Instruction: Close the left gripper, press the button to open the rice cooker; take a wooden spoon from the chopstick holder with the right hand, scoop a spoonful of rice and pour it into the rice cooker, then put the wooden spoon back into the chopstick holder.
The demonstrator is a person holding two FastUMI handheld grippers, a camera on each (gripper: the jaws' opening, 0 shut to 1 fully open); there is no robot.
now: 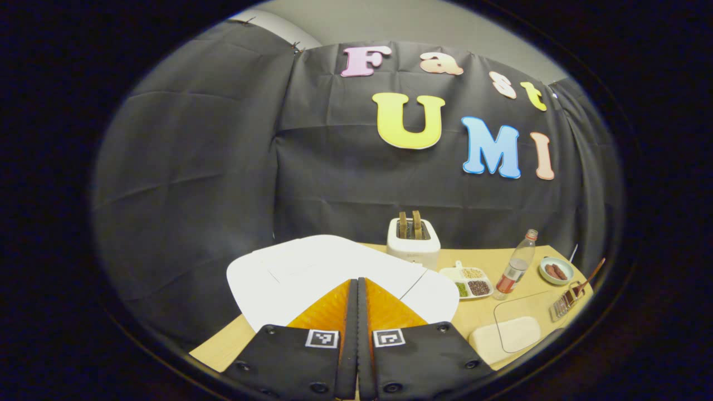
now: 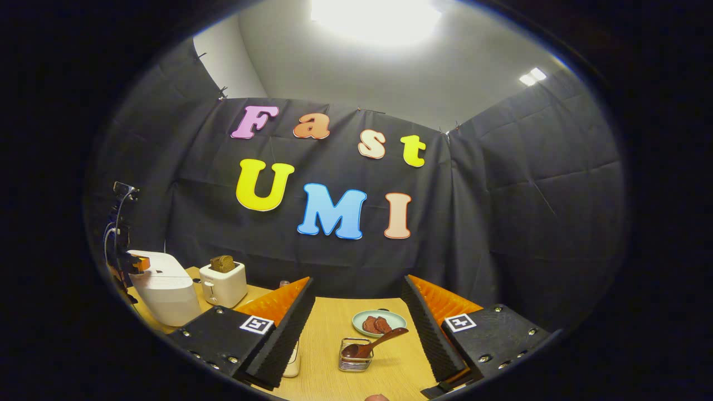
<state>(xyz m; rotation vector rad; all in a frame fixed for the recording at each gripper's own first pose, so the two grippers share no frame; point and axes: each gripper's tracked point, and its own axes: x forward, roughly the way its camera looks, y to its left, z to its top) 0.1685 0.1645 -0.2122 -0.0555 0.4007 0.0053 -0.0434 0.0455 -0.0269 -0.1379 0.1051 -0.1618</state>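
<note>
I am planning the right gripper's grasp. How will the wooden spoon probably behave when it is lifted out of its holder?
The wooden spoon looks rigid, so it should not bend. It lies tilted across the small wire chopstick holder, so that light-looking holder may shift or tip. Its slim, smooth handle might pivot between the fingers of the open right gripper.

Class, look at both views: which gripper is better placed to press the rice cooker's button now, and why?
Left. The left gripper is shut and sits right over the closed rice cooker. The right gripper is open, facing the spoon.
</note>
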